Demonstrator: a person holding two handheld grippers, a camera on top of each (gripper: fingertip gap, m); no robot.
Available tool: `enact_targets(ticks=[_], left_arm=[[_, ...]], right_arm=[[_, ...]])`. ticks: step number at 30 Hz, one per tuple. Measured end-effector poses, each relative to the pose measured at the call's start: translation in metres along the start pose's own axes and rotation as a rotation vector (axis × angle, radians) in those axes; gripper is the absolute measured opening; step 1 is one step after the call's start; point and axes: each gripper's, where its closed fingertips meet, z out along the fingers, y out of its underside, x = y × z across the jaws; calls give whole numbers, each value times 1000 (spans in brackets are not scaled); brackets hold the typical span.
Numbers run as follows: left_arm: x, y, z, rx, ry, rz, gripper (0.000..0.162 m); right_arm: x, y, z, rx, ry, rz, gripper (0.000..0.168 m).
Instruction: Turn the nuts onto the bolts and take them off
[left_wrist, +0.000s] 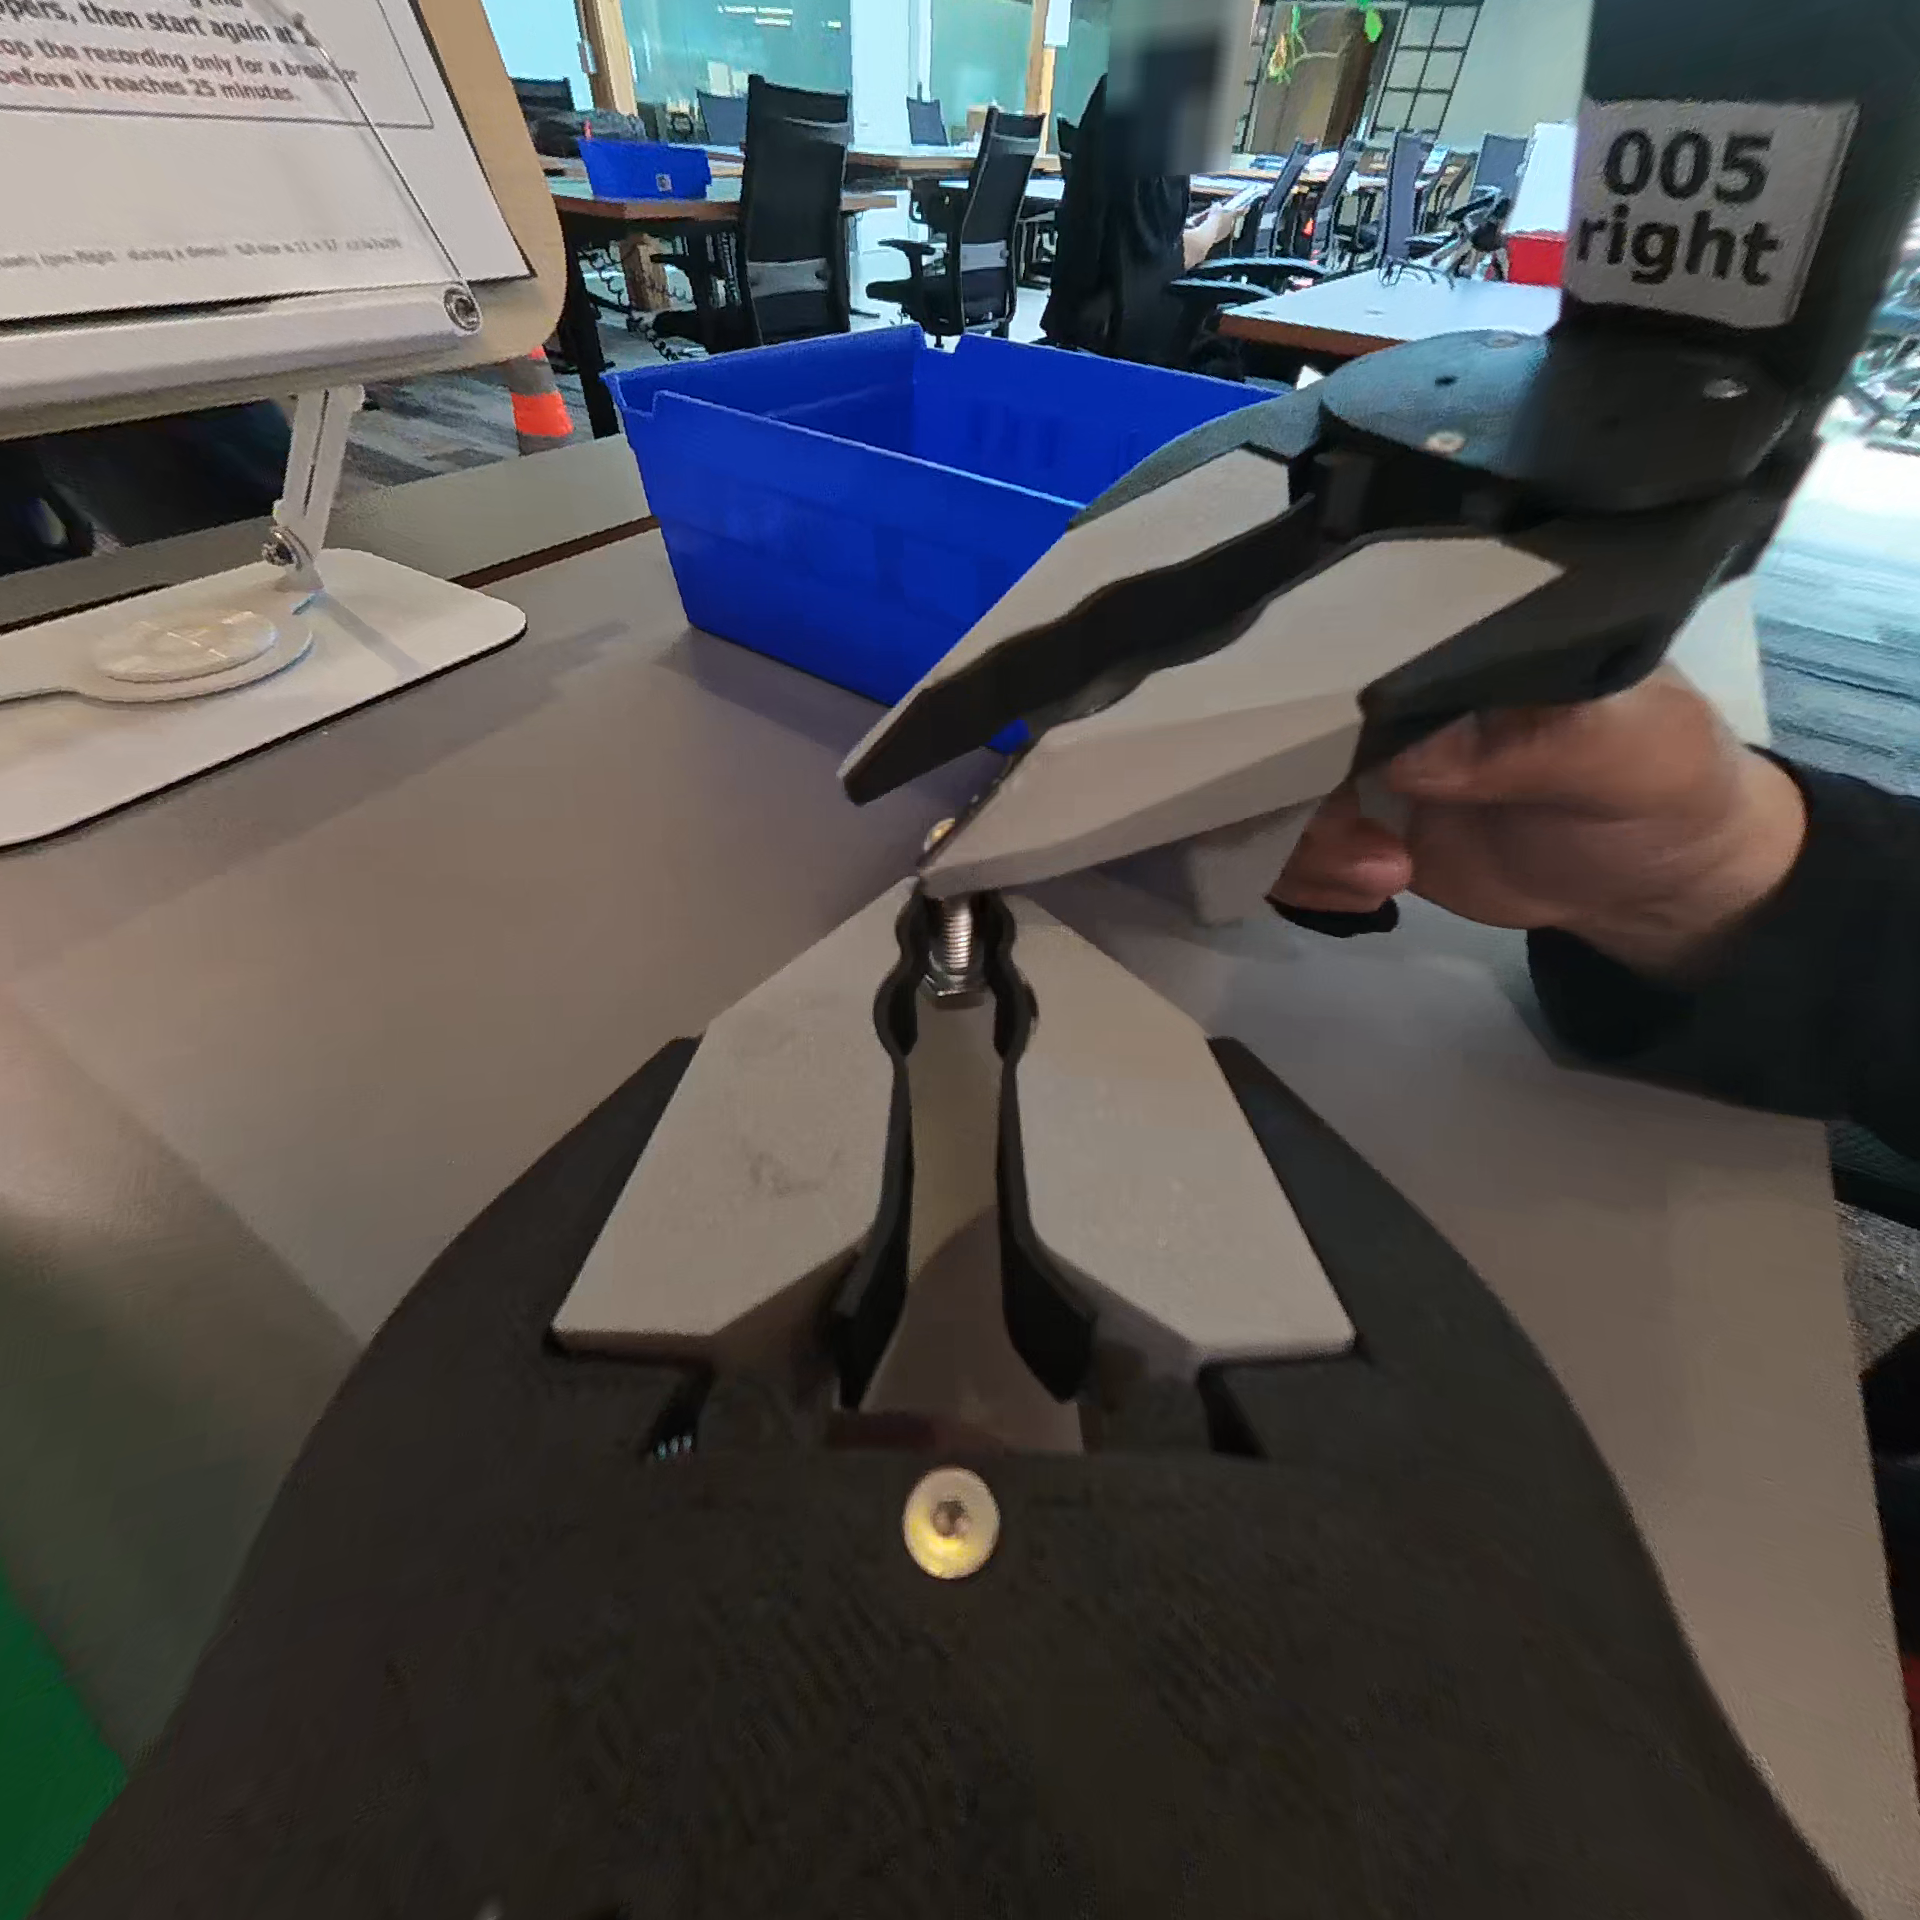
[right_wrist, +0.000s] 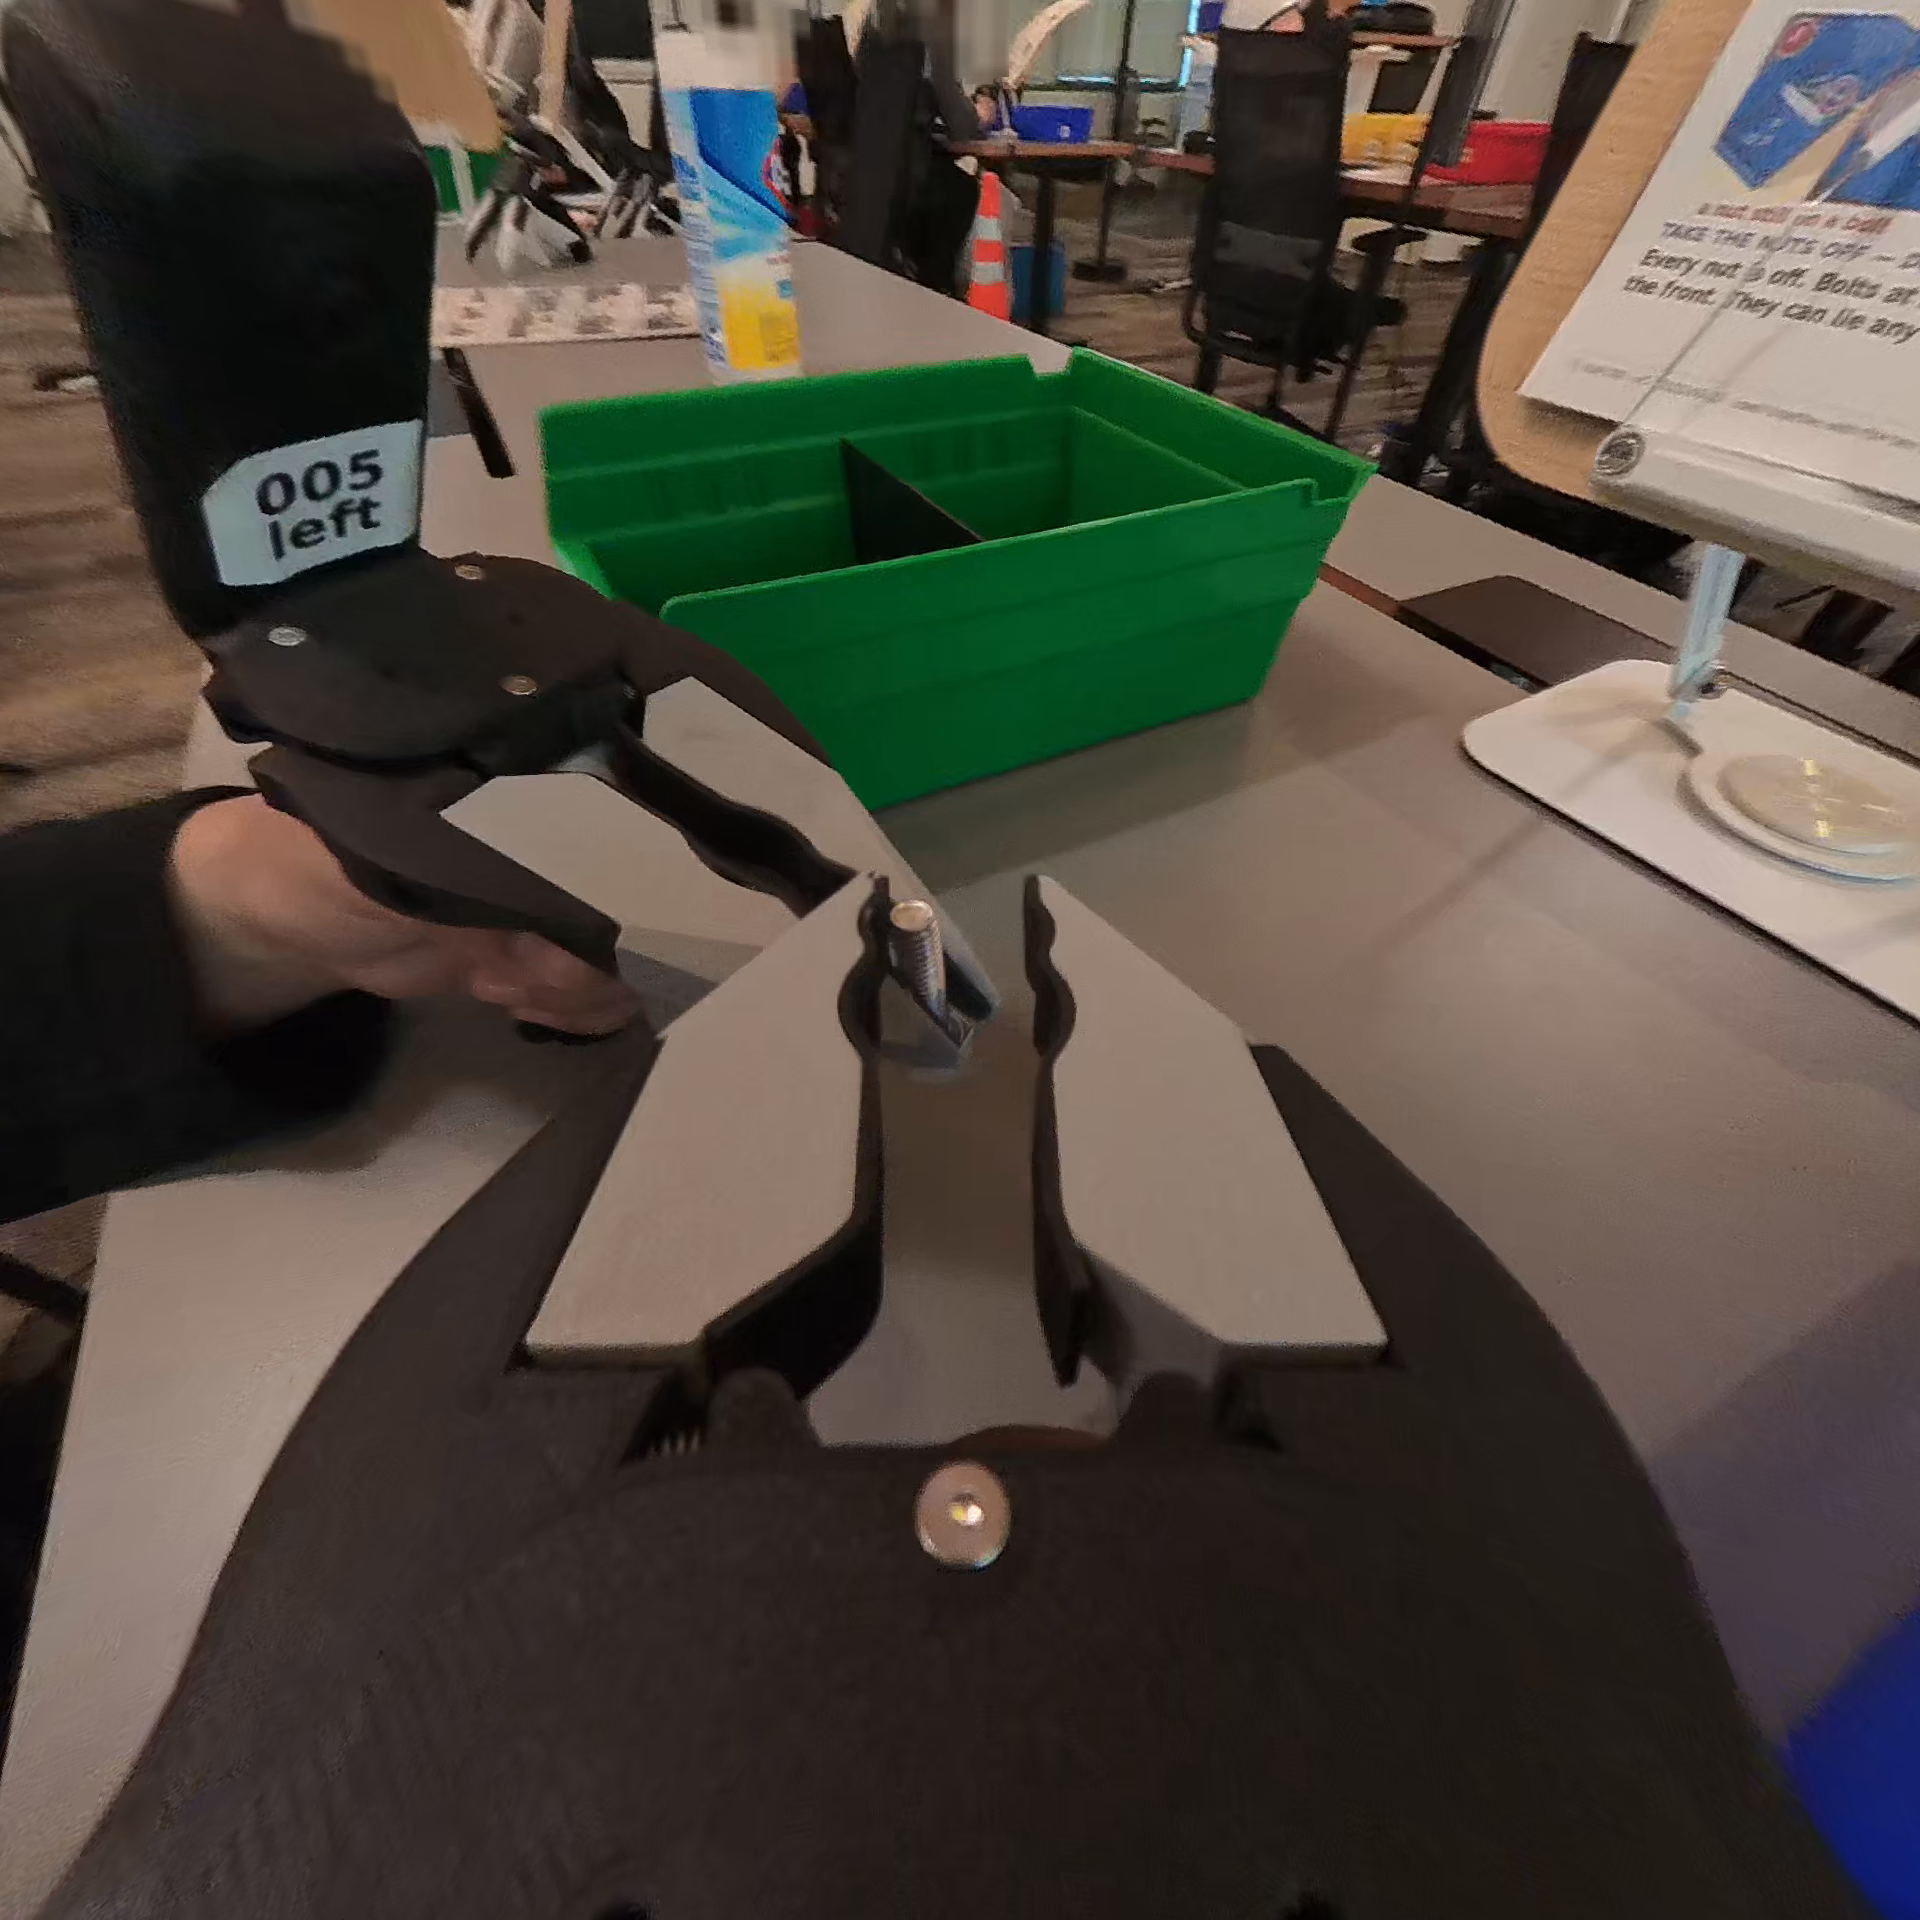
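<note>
Left wrist view: left gripper (left_wrist: 954, 961) clamped on silver threaded steel bolt (left_wrist: 953, 951); right gripper (right_wrist: 956, 961) spread open around it; risk of slipping bolt, if bumped

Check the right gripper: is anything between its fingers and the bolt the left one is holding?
Nothing visible blocks it. The left gripper is shut on the bolt, threaded end up. The right gripper is open with the bolt's shaft already in its gap, near its left finger. No nut can be made out.
</note>
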Motion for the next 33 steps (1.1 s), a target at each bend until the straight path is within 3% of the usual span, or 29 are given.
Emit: enact_targets(ticks=[4, 9, 13, 16, 20, 33], left_arm=[[-3, 0, 0, -1, -16, -6, 6], [-4, -1, -1, 10, -15, -17, 6], [-5, -2, -1, 16, -27, -6, 6], [-3, -3, -1, 20, -18, 6, 6], [-3, -2, 0, 14, -22, 3, 6], [2, -5, -1, 41, 30, -51, 6]], right_arm=[[5, -1, -2, 4, 16, 28, 7], [-1, -1, -1, 17, -60, 112, 21], [4, 3, 1, 5, -42, 147, 22], [-1, 2, 2, 17, -106, 221, 8], [1, 3, 2, 25, -128, 303, 6], [-1, -6, -2, 50, -87, 200, 5]])
